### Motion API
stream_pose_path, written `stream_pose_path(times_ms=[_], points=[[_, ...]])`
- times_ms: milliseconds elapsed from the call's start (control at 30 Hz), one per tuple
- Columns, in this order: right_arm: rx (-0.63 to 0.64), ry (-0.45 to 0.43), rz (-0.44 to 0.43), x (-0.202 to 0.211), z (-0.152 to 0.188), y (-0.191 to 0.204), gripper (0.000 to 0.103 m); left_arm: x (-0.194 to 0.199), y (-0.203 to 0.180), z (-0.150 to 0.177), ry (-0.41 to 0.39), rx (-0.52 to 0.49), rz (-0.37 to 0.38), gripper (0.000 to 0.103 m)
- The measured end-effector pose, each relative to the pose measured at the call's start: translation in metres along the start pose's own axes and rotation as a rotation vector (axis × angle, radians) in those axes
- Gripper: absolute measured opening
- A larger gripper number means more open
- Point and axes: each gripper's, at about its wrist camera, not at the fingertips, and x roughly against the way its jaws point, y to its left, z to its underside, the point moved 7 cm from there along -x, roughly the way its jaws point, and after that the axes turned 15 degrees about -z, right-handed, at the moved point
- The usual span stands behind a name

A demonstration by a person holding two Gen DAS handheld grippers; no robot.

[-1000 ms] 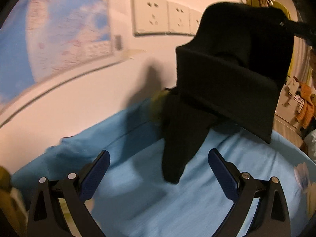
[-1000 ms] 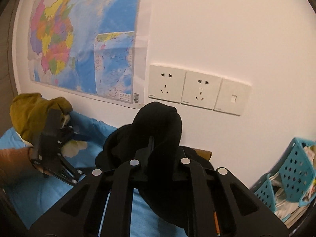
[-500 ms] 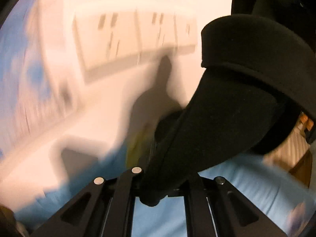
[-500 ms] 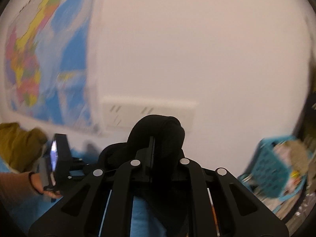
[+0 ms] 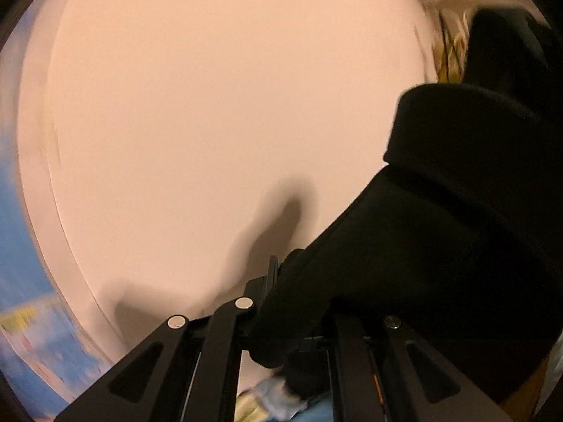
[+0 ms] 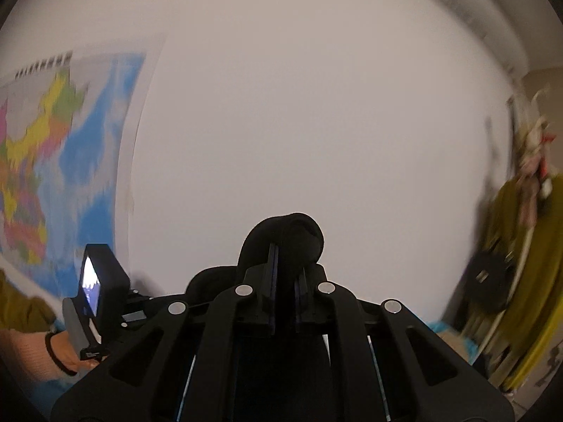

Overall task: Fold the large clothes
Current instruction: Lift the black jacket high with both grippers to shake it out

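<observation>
The left tool [image 5: 281,281] is closed on a black garment [image 5: 440,246], and the cloth rises from its tips up toward the right side against the pale wall [image 5: 211,123]. The right tool [image 6: 283,270] is also clamped on this garment, which bulges just above and behind its narrow tips. In the right wrist view, a hand [image 6: 70,351] holds the left tool low at the left, near the map [image 6: 52,161].

left wrist view looks up along its fingers at pale plain wall [image 5: 211,105], right wrist view level, same wall, blurred colourful wall map [image 6: 52,161] shared, black fabric garment [image 5: 440,246] close in both
</observation>
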Motion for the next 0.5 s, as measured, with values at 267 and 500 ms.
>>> stream_pose_path(times_ms=[267,500], points=[[0.041,-0.195,-0.027,0.105,-0.073,0.018,0.007,0.128,0.041,-0.068,-0.27,0.068,-0.037,0.005],[0.014,-0.271,-0.204,0.17,-0.091,0.06,0.007,0.281,0.081,-0.061,-0.359,0.02,-0.188,0.005]])
